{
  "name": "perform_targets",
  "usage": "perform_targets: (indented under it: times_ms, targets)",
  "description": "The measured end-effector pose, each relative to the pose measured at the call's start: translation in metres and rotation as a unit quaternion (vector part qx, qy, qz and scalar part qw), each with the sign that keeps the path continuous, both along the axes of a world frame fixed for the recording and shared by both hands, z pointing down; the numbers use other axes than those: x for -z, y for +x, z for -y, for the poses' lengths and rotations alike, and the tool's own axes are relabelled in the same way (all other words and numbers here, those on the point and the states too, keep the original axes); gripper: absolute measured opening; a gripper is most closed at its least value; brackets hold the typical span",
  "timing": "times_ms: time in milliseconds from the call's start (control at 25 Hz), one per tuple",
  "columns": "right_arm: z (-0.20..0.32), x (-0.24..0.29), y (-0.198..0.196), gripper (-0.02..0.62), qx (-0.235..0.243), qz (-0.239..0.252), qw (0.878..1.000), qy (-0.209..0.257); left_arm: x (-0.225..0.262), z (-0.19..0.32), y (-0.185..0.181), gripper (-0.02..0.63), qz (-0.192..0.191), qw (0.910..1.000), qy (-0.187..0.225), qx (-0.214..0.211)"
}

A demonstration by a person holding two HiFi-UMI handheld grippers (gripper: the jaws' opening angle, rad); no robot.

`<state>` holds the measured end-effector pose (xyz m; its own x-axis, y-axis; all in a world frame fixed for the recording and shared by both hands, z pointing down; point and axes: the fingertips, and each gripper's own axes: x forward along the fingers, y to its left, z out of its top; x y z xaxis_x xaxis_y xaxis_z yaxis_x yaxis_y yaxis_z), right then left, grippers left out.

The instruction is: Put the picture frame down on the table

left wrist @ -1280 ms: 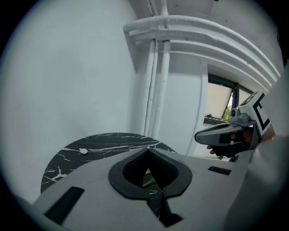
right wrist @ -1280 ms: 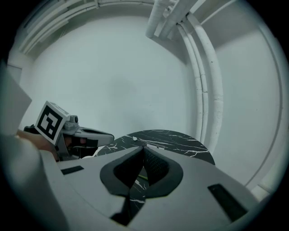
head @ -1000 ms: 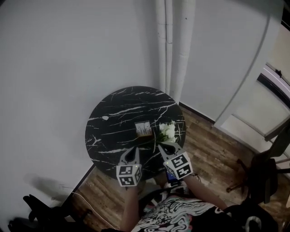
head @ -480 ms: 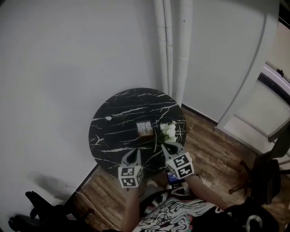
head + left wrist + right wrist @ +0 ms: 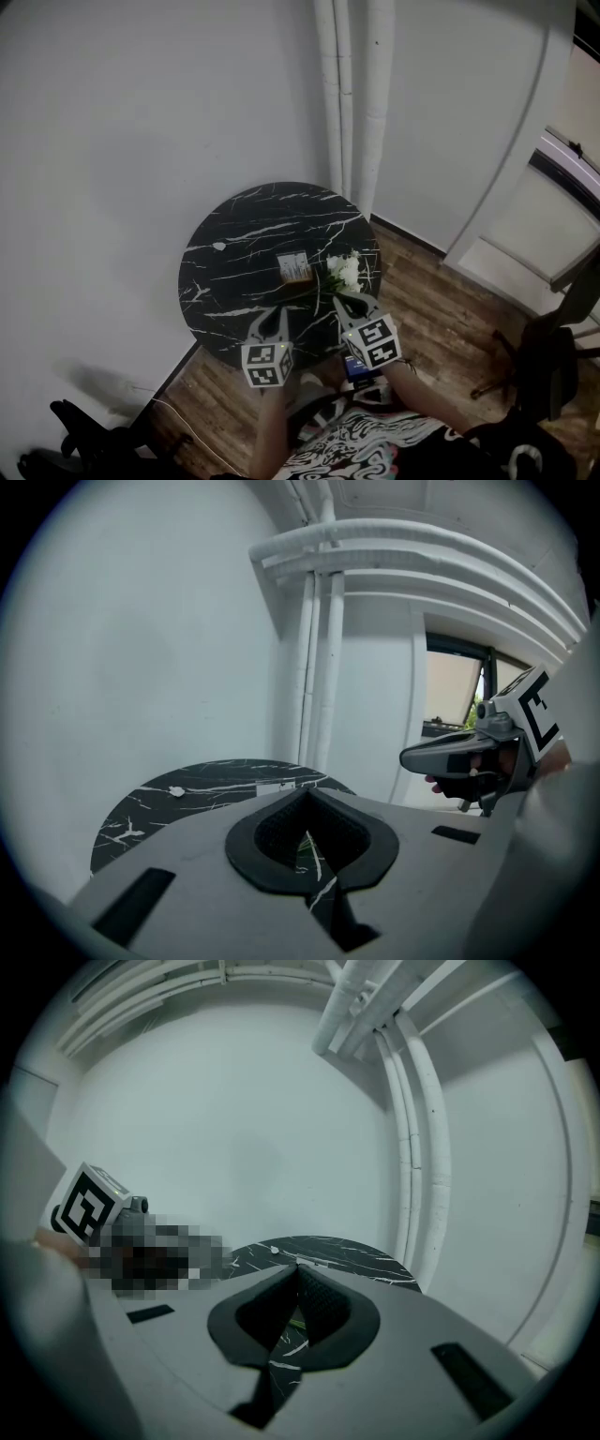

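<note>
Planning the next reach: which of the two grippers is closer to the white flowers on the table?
The right gripper: its tips nearly reach the white flowers, while the left gripper sits further off, short of the picture frame.

The left gripper (image 5: 275,322) and the right gripper (image 5: 343,307) are held side by side near 6 o'clock in the head view, both pointing roughly toward 12 (the right leans slightly to 11). Each pair of jaws is closed tip to tip with nothing between them. The left forearm (image 5: 270,427) and right forearm (image 5: 427,398) run back toward 6 o'clock.
</note>
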<state>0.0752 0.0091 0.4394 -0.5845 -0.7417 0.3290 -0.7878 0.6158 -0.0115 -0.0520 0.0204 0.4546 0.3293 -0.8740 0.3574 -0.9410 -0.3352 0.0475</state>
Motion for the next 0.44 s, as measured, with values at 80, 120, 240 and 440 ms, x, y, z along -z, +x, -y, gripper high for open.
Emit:
perform_targets:
  times_ms: [80,120,240,440]
  targets:
    - [0.0014,0.0012,0.0032,0.018,-0.005,-0.003,1.000,0.002,0.0003,0.0025,0.0001,0.014,0.000,1.0000,0.000,0.000]
    - [0.0023,0.0021,0.0045,0.018,-0.006,-0.003,1.000,0.002,0.0006,0.0037,0.0001,0.014,0.000,1.0000,0.000,0.001]
    - [0.0047,0.0022,0.0073,0.018,-0.009,-0.002,1.000,0.004,0.0006,0.0051,-0.0007,0.014,-0.001,1.0000,0.001,0.003]
    - [0.0064,0.0027,0.0028,0.018,-0.009,0.011,1.000,-0.002,-0.0019,0.0060,-0.0058,0.014,0.000,1.0000,-0.001,0.005]
